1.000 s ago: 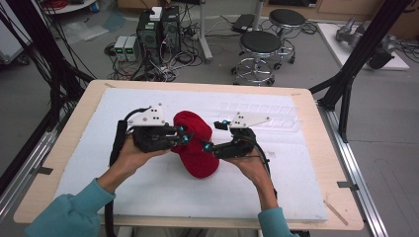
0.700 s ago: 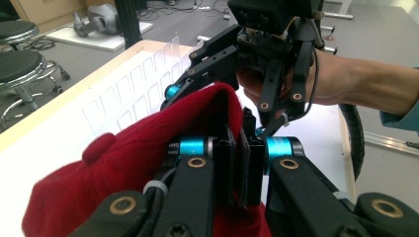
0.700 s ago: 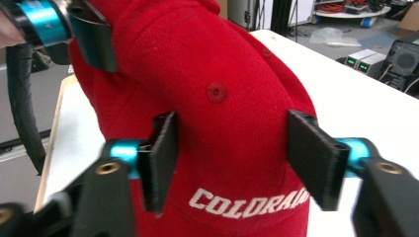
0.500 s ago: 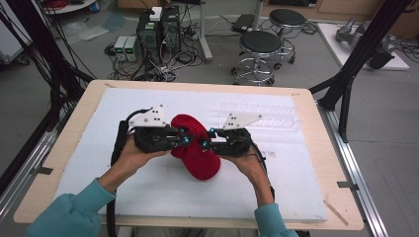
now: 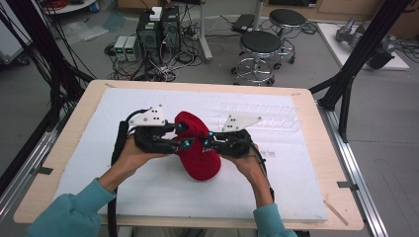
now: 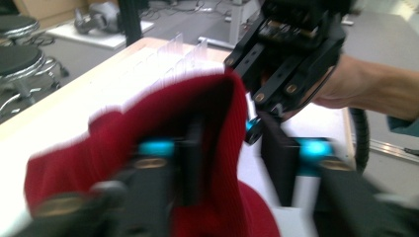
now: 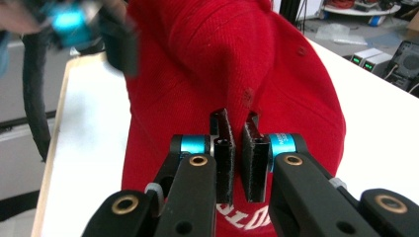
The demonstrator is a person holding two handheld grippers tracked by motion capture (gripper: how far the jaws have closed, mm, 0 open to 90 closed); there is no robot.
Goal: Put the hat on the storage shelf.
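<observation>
A red cap [image 5: 197,153] lies on the white foam board [image 5: 99,163] between my two grippers. My right gripper [image 7: 238,148] has just been closing, and its pads now pinch a raised fold of the cap's crown [image 7: 207,59]. In the high view the right gripper [image 5: 207,139] meets the cap from the right. My left gripper [image 5: 184,135] comes in from the left. Its jaws [image 6: 234,158] have just been opening and stand apart, blurred, with the cap's edge [image 6: 148,123] loose between them. The right gripper [image 6: 259,118] faces it closely.
A clear ridged plastic tray [image 5: 262,113] lies on the board behind the right hand. The board sits on a wooden table [image 5: 316,148]. Black frame posts [image 5: 356,64] rise at the table's right; stools and computer boxes stand on the floor beyond.
The right jaws have closed onto a fold of the cap. The left jaws, shut on the cap before, have parted. Both hands stay close together at the cap.
</observation>
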